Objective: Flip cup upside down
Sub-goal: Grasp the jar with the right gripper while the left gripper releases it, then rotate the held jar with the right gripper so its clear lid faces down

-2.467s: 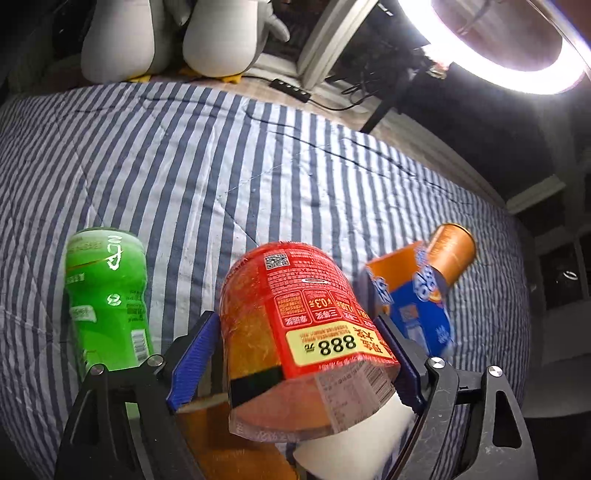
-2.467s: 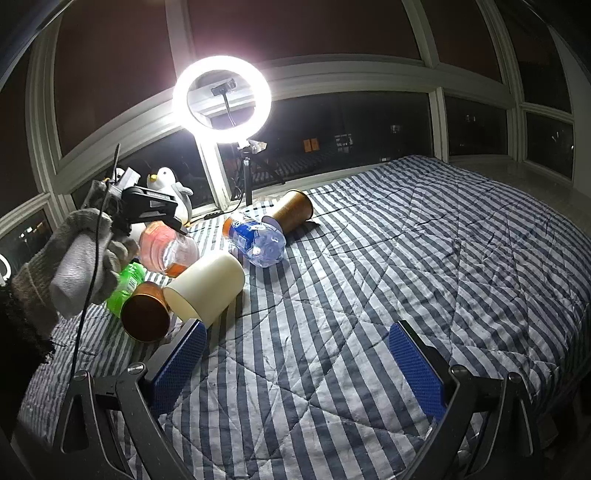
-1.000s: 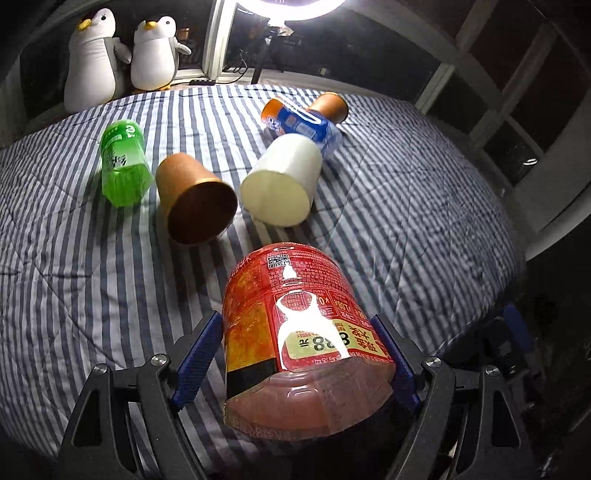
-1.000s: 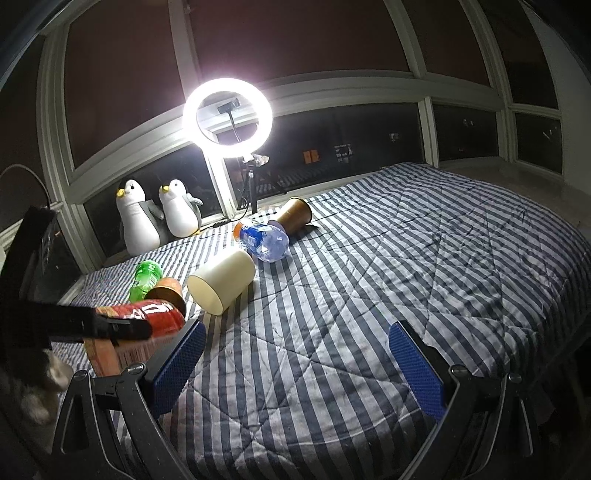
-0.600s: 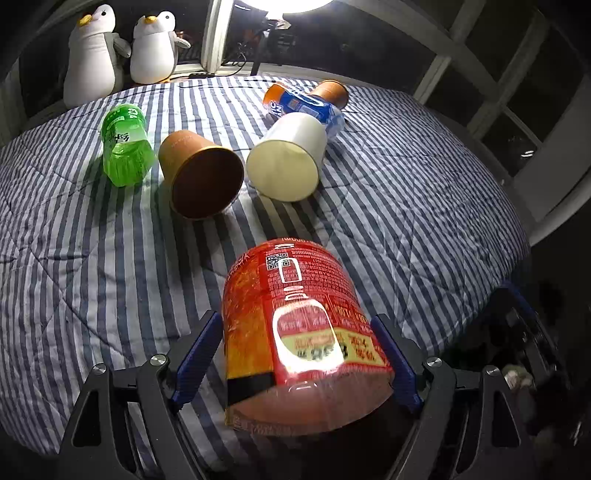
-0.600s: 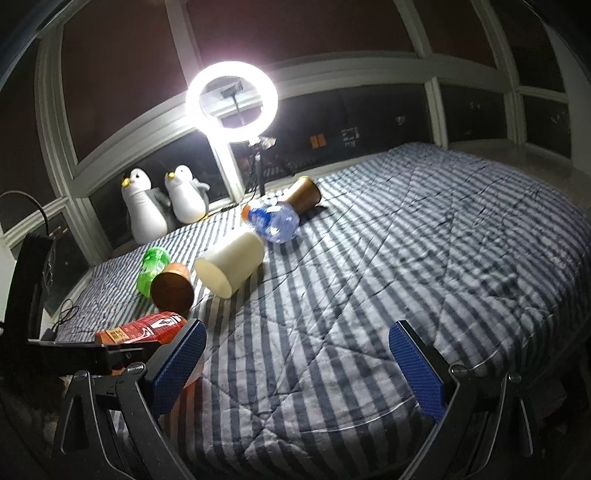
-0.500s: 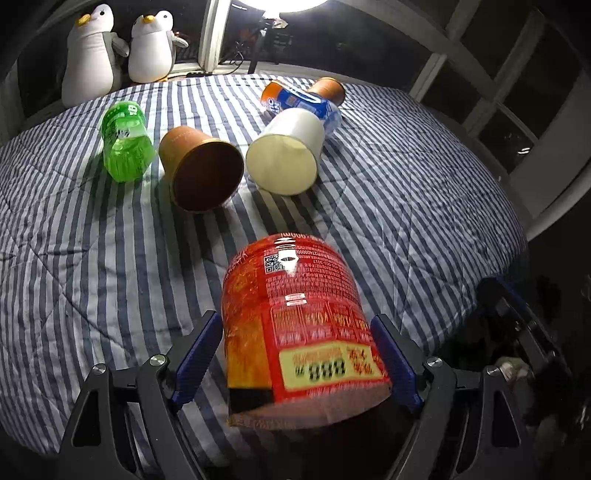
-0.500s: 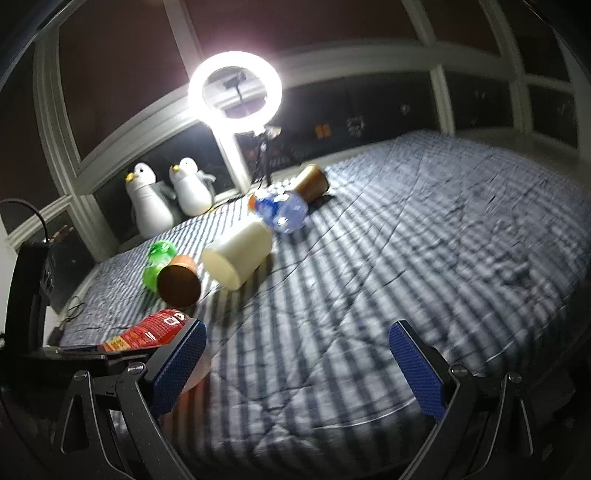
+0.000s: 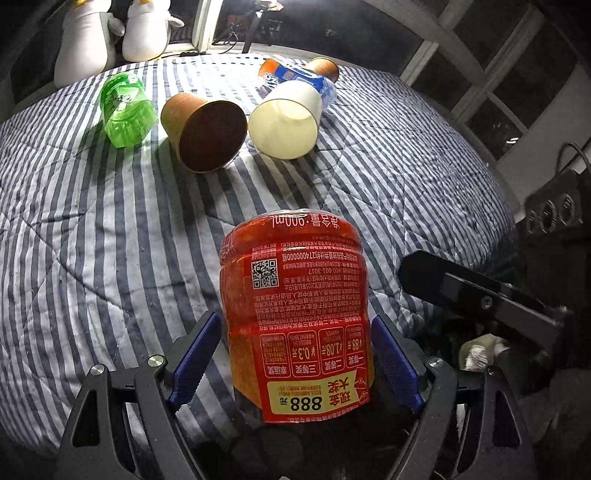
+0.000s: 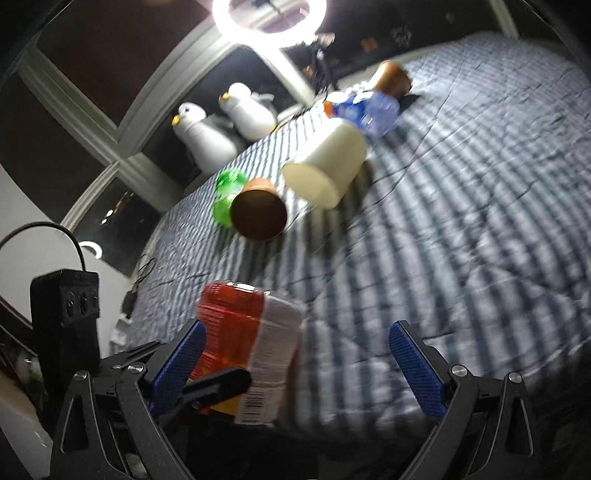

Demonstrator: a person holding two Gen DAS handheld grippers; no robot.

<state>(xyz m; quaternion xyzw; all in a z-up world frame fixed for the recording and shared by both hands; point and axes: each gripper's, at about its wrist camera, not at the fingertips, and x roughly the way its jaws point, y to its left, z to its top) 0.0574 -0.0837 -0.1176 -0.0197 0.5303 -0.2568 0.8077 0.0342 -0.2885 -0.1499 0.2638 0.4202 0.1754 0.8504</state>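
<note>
My left gripper is shut on a red-labelled bottle, held over the near edge of the bed. A brown paper cup lies on its side on the striped quilt, its mouth toward me. A white cup lies on its side just right of it. In the blurred right wrist view, my right gripper is open. The red bottle shows close to its left finger, with the brown cup and white cup farther off.
A green bottle lies left of the brown cup. A blue bottle and a second brown cup lie behind the white one. Two plush penguins stand at the window. A black box sits off the bed's right edge.
The left gripper has turned the red bottle and drawn back toward the bed's near edge. The right gripper has swung down and left, so the bottle now shows between its fingers.
</note>
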